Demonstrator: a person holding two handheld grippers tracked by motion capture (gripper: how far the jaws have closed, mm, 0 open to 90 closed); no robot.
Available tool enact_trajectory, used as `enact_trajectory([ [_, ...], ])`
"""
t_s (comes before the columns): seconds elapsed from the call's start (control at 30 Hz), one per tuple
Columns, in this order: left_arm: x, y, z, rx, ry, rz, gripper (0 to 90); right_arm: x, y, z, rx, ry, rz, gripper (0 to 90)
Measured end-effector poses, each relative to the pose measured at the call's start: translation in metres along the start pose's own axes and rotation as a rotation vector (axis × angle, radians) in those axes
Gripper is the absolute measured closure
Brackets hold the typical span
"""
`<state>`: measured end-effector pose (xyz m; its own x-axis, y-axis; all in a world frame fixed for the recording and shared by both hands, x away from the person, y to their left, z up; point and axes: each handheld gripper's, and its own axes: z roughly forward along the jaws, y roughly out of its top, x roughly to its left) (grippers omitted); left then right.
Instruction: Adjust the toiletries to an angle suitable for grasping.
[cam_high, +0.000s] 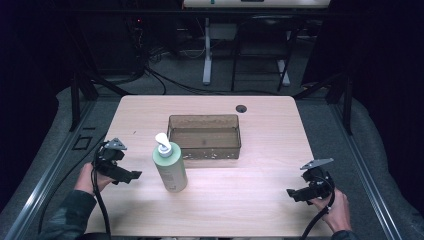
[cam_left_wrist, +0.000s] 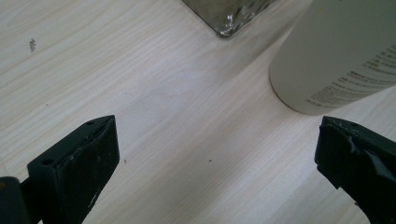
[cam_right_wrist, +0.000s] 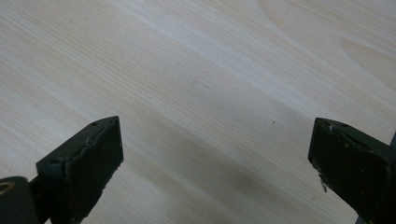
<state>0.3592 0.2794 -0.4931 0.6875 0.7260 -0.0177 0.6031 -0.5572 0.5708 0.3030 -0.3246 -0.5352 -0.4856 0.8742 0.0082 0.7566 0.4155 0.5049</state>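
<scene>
1. A pump bottle (cam_high: 170, 167) is being left standing upright on the table (cam_high: 260, 200), centre-left of the high view, just below the lower-left corner of the clear brown bin (cam_high: 204, 136) and apart from it.
2. The left tongs (cam_high: 134, 175) are being held released, jaws spread wide with nothing between them; in the left gripper view the bottle's base (cam_left_wrist: 336, 56) is being seen at upper right, just beyond the right jaw and not touched.
3. The right tongs (cam_high: 291, 194) are being held released too, at lower right of the high view, well apart from the bottle; bare table (cam_right_wrist: 196, 84) is being seen between the jaws.
4. Step judged: an approach to the bottle is being made by the left tongs; no grasp yet.
5. Next move judged: the left tongs need to be shifted toward the bottle so its body is being centred between the jaws, then clenched low enough that tipping is avoided.
</scene>
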Motion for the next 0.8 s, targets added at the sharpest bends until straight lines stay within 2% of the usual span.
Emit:
enact_trajectory([
  [0.4,-0.013,0.010,-0.002,0.013,-0.047,0.064,0.1,0.002,-0.001,0.002,0.033,0.013,-0.026,3.9],
  [0.57,-0.019,0.014,-0.006,0.004,-0.062,0.082,0.1,0.002,0.000,0.002,0.033,0.025,-0.021,4.1],
  [0.67,-0.023,0.018,-0.009,-0.007,-0.084,0.092,0.1,0.002,0.000,0.003,0.038,0.023,-0.030,4.3],
  [0.8,-0.031,0.023,-0.010,-0.007,-0.099,0.123,0.1,0.002,-0.001,0.003,0.042,0.026,-0.028,4.4],
])
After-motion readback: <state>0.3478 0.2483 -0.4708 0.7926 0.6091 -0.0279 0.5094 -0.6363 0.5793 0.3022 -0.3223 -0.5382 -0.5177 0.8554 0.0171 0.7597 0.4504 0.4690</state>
